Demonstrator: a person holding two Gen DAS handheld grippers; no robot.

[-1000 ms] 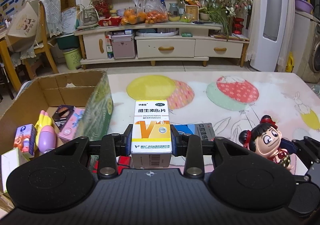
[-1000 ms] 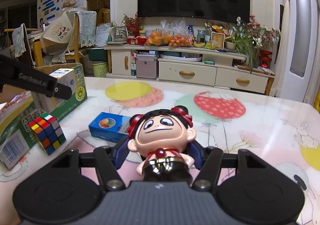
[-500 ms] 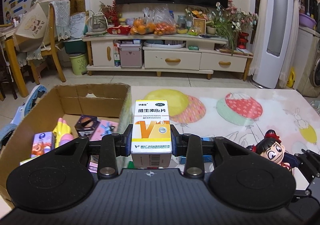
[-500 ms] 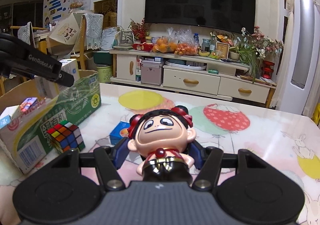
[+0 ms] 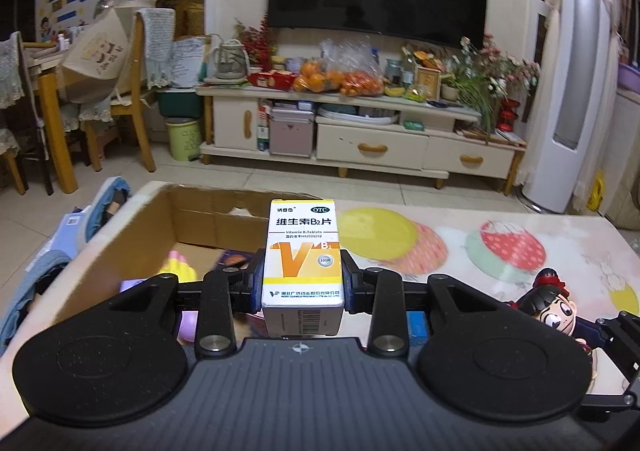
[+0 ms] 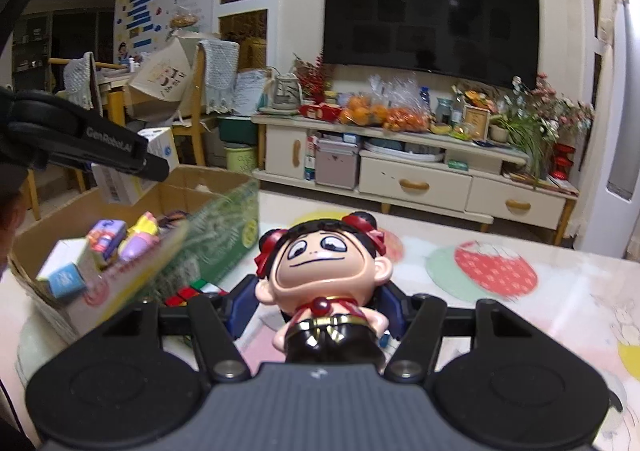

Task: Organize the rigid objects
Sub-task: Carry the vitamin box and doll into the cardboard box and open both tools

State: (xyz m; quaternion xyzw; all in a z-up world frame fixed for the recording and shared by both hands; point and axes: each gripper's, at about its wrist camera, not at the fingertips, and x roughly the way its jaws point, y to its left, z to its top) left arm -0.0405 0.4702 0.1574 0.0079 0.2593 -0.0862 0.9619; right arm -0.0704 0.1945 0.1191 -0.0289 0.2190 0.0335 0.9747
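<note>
My left gripper [image 5: 303, 287] is shut on a white and yellow vitamin B2 box [image 5: 303, 251] and holds it above the open cardboard box [image 5: 120, 247]. My right gripper [image 6: 320, 307] is shut on a cartoon doll figure [image 6: 326, 275] with black hair and red buns, held above the table right of the cardboard box [image 6: 224, 223]. The doll also shows at the right edge of the left wrist view [image 5: 554, 309]. The left gripper and its vitamin box [image 6: 132, 171] show over the carton in the right wrist view.
The carton holds several small items: a purple and yellow toy [image 6: 138, 239] and small boxes [image 6: 66, 279]. A Rubik's cube [image 6: 192, 291] and a blue box [image 5: 416, 323] lie on the patterned table [image 5: 500, 251]. A TV stand [image 5: 360, 131] stands behind.
Both grippers have risen and moved left toward the carton with their loads. The vitamin box now hangs over the carton's opening. The doll has tilted a little.
</note>
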